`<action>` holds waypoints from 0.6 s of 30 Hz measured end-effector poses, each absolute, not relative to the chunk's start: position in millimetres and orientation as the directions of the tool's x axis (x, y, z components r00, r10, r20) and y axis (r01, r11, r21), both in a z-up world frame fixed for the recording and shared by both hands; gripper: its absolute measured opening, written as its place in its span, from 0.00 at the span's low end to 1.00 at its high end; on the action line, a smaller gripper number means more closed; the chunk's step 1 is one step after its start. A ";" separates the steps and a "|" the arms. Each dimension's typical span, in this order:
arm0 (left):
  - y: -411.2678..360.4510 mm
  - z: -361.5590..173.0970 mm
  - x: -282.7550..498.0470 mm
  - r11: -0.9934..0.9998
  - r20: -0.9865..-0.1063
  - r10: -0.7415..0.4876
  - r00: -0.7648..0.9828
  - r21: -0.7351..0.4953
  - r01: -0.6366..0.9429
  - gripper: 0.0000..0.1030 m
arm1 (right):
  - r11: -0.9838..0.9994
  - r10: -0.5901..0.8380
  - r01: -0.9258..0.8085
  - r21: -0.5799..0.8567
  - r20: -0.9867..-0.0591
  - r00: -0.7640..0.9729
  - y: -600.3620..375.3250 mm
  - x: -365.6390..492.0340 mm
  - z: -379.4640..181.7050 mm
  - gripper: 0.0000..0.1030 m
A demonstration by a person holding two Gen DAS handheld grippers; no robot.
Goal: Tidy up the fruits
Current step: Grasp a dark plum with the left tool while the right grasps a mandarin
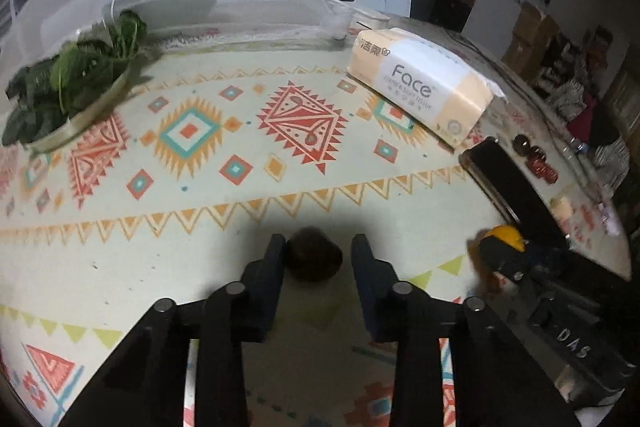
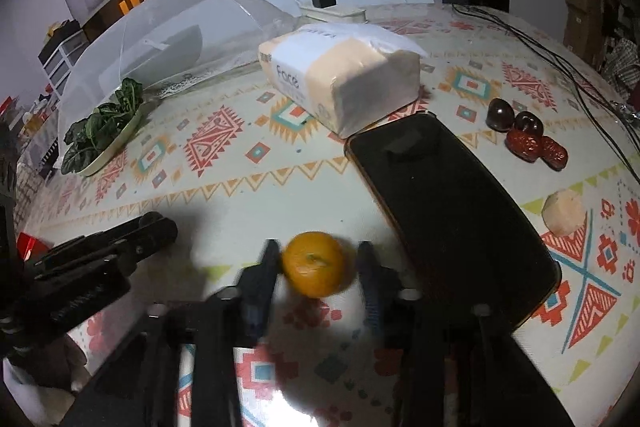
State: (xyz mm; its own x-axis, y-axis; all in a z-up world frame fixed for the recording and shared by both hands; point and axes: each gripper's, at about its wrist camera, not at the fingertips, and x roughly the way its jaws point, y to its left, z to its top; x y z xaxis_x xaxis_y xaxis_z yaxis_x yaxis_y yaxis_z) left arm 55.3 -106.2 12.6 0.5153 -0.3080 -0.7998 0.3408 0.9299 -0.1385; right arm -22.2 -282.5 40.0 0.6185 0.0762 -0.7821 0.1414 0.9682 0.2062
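The table (image 2: 248,187) is covered by a patterned cloth. Toward the far edge, a mesh food cover (image 2: 168,23) is set; beside it, a dish of leafy greens (image 2: 102,135) is placed. A tissue pack (image 2: 340,75) lies near the centre, with a black tray (image 2: 452,203) just beside it. Dark and red fruits (image 2: 524,139) are grouped beyond the tray. A pale peeled piece (image 2: 564,213) lies nearer.

Orange tangerine (image 2: 314,264), black tray (image 2: 452,203), geometric-patterned tablecloth (image 2: 248,183)
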 end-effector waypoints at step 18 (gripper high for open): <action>-37.4 58.3 1.4 0.938 -0.715 -0.340 0.611 -0.215 0.270 0.25 | 0.970 0.147 0.048 0.238 -0.731 0.667 -242.9 -51.9 76.1 0.36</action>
